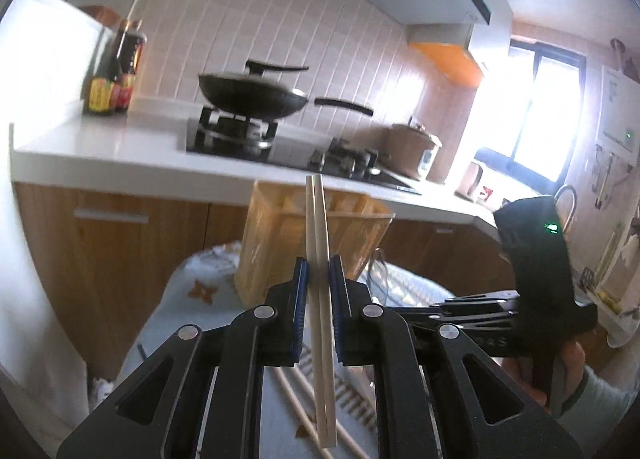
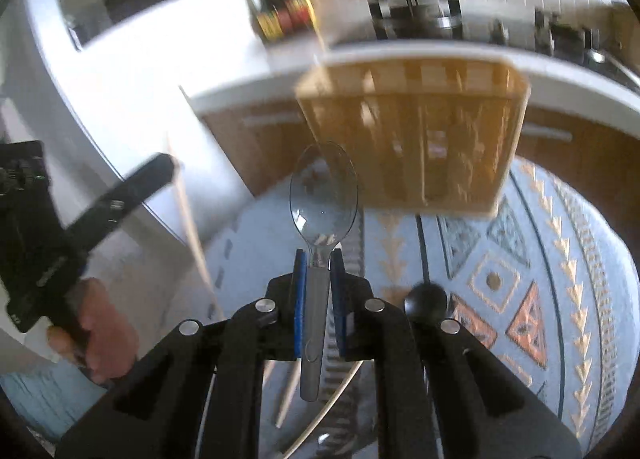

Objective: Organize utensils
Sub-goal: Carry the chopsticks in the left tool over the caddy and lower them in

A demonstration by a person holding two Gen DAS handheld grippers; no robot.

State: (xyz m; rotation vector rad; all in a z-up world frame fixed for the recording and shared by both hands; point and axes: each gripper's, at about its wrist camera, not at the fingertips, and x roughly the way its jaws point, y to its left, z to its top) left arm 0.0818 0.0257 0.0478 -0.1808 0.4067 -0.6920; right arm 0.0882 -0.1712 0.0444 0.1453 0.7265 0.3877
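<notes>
The left gripper is clamped on a pair of pale chopsticks standing upright before the wooden utensil holder – the right gripper pinches a clear plastic spoon by its handle, bowl pointing forward toward that holder, above the patterned cloth

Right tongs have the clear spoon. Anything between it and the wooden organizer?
Nothing visible. The right tongs are shut on the clear spoon, its bowl pointing at the wooden organizer just ahead, with only bare tablecloth between. The black spoon lies off to the right, out of the path.
</notes>
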